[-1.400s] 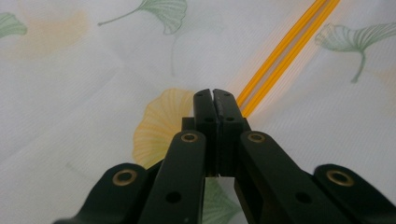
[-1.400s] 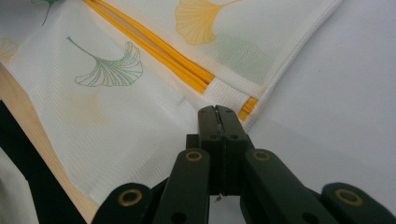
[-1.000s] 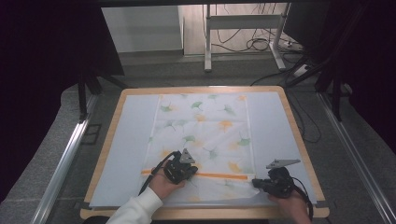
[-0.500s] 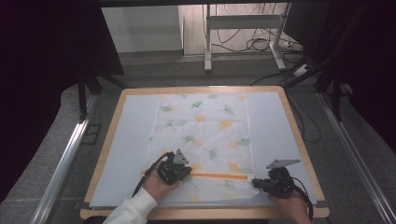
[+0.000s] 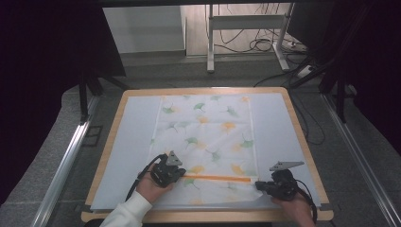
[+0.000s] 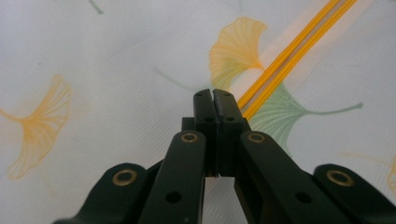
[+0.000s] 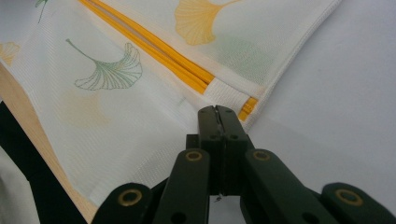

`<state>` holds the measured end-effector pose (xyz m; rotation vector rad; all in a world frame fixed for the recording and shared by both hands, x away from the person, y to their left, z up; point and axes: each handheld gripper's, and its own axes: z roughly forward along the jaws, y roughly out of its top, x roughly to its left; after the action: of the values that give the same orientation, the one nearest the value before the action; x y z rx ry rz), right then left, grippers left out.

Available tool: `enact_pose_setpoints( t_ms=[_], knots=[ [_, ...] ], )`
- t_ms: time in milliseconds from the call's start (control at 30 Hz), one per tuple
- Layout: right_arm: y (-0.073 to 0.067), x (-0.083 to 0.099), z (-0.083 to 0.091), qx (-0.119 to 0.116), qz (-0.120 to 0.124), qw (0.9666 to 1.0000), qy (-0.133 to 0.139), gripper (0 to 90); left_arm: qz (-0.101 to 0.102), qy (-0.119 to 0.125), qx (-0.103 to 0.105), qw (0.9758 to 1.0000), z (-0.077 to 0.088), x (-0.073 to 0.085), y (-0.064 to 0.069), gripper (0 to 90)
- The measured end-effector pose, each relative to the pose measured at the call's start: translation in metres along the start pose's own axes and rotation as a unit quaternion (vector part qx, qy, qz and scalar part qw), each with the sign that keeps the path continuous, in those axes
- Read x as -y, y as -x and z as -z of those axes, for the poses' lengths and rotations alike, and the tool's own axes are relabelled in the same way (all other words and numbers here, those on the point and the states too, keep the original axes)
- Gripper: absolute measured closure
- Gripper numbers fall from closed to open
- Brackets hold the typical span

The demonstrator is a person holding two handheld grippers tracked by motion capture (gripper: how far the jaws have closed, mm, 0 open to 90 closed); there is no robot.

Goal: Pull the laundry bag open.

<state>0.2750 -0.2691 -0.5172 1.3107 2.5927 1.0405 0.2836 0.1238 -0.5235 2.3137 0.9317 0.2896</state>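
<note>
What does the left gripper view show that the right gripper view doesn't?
Left gripper view: the shut jaws of the left gripper out on the leaf-print cloth, with no edge in sight. Right gripper view: the right gripper shut at the cloth's hem, where the orange zipper ends, beside bare white mat and the wooden table edge. Both: cloth, zipper, shut jaws.

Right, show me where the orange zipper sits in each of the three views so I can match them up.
High view: the orange zipper runs across the cloth's near part, between the left tongs and the right tongs.
Left gripper view: the orange zipper runs diagonally from the shut jaws to the upper right.
Right gripper view: the orange zipper runs from upper left to just above the jaws.
Shared landmark: the ginkgo-leaf cloth.
</note>
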Motion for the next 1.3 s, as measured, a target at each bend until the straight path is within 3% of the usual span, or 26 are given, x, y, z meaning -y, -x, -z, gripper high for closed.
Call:
enact_pose_setpoints(
  t_ms=[567, 1300],
  knots=[
    [0.0, 0.0, 0.0, -0.001, 0.0, 1.0, -0.003, 90.0, 0.017, -0.002, -0.01, 0.9998, 0.011, 0.015, -0.013, 89.8],
    [0.0, 0.0, 0.0, 0.0, 0.0, 1.0, 0.0, 90.0, 0.017, -0.008, -0.026, 0.9995, 0.016, 0.021, -0.017, 89.9]
  ],
)
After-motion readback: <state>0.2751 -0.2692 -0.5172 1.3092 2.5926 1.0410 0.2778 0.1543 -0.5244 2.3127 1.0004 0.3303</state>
